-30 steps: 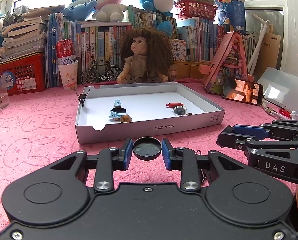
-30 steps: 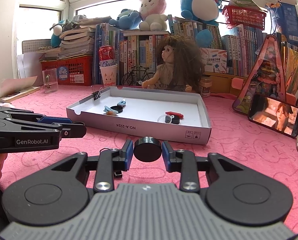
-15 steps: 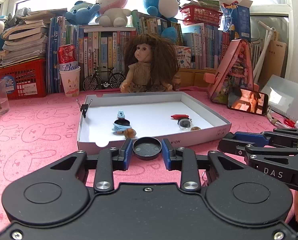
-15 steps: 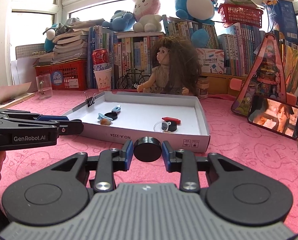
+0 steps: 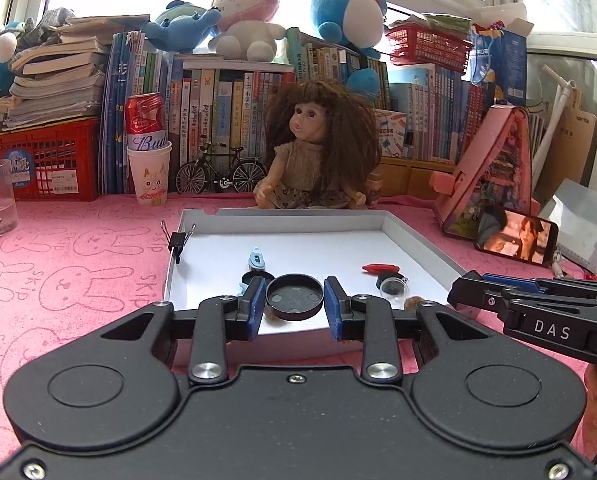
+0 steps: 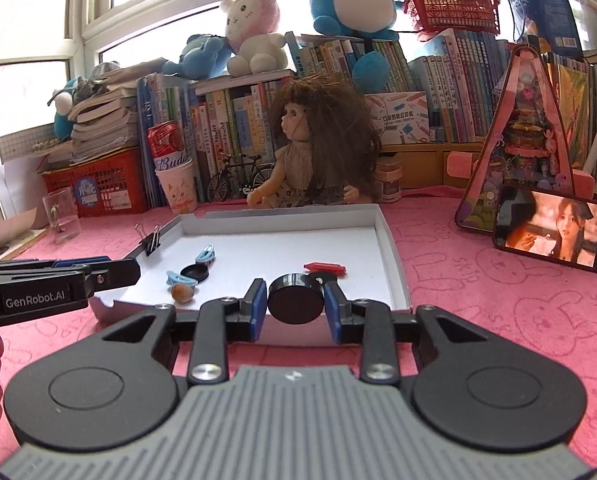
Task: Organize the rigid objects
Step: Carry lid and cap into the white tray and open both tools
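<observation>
Both hand-held grippers advanced over white tray (image 5: 418, 236), left hand-held gripper (image 5: 295, 307) clamps black cap (image 5: 295, 297), right hand-held gripper (image 6: 295, 306), marked DAS, clamps black puck (image 6: 295, 298)

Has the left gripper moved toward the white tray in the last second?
Yes. The left gripper, shut on the black round lid, has advanced forward: the lid was short of the white tray's near wall and now overlaps its floor.

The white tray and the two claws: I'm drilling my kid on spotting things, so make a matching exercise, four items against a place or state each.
Items:
1. binder clip
2. black cap, hollow side showing
3. black disc, flat side showing
4. red piece

Places:
A. lying in the white tray
B. in the right claw
C. in the left claw
D. clipped on the tray wall

Pairs: 1-D, 2-C, 3-B, 4-A
</observation>
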Demonstrator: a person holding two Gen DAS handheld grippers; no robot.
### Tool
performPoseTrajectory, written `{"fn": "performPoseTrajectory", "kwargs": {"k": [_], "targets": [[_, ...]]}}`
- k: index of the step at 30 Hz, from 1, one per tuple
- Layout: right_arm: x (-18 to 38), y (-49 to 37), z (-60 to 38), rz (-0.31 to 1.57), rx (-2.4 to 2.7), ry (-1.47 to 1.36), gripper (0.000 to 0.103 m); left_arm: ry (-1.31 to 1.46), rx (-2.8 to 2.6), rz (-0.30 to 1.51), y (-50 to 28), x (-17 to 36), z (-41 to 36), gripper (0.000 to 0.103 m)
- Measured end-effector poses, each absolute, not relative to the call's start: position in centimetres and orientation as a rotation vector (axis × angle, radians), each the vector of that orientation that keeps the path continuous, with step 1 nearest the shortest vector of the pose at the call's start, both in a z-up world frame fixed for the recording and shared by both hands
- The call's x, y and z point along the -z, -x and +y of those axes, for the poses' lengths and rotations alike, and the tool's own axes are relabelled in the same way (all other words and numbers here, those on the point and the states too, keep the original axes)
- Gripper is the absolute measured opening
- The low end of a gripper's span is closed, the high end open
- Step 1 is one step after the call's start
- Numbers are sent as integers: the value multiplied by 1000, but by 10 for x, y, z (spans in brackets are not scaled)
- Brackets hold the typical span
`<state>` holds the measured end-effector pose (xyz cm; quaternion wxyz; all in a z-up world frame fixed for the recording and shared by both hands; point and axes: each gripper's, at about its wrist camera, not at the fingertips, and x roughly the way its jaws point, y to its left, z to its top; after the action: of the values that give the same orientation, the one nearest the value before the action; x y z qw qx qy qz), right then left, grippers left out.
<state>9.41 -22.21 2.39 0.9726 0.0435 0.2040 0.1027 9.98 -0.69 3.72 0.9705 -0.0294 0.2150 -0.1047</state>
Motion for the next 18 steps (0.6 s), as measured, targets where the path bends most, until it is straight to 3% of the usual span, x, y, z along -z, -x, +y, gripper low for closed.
{"fn": "performPoseTrajectory", "kwargs": {"k": [18], "targets": [[-25,-169,-242,478,-149,-221,37,149,174,491,-176,-48,8,30]]}}
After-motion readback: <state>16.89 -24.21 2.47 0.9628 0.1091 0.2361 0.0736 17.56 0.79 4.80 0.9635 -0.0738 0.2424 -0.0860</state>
